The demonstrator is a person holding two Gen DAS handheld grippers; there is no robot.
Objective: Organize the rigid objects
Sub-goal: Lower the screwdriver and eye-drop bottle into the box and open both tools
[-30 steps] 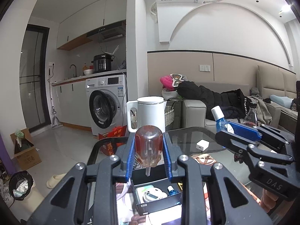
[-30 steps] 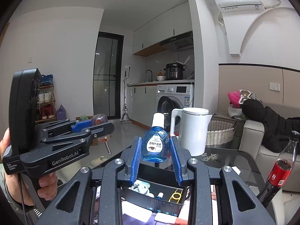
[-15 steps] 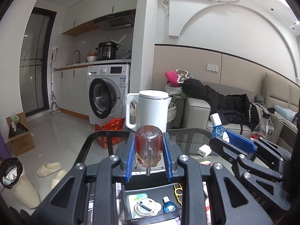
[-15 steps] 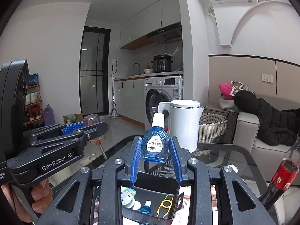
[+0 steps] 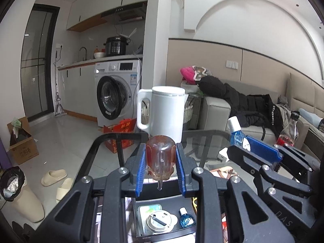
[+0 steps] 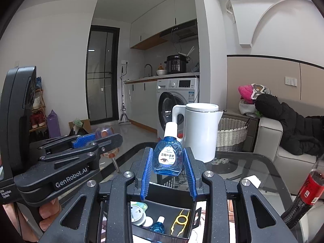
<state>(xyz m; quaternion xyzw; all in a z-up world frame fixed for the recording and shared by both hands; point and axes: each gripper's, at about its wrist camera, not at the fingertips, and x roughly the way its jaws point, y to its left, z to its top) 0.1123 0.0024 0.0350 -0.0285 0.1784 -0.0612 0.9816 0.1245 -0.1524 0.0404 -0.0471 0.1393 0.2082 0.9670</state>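
Note:
My left gripper (image 5: 160, 169) is shut on a screwdriver (image 5: 160, 158) with a clear reddish-brown handle, shaft pointing down. My right gripper (image 6: 167, 167) is shut on a blue eye-drop bottle (image 6: 167, 158) with a white cap, held upright. Both hang above a black tray (image 6: 194, 217) on the glass table. In the tray lie a round white tin (image 5: 159, 220), a small blue bottle (image 5: 186, 219) and a yellow plastic tool (image 6: 180, 221). In the right wrist view the left gripper (image 6: 101, 145) shows at the left, held by a hand (image 6: 47, 212); the right gripper (image 5: 255, 151) shows at the right of the left wrist view.
A white kettle (image 5: 165, 111) stands at the table's far edge. A cola bottle (image 6: 305, 192) stands at the right, and a small white box (image 6: 252, 180) lies near it. Beyond are a washing machine (image 5: 115, 95), a sofa with a black coat (image 5: 243, 103), and slippers (image 5: 54, 175) on the floor.
Both grippers have moved forward over the table with their loads still gripped; the kettle looks nearer and the tray has slid further under the fingers.

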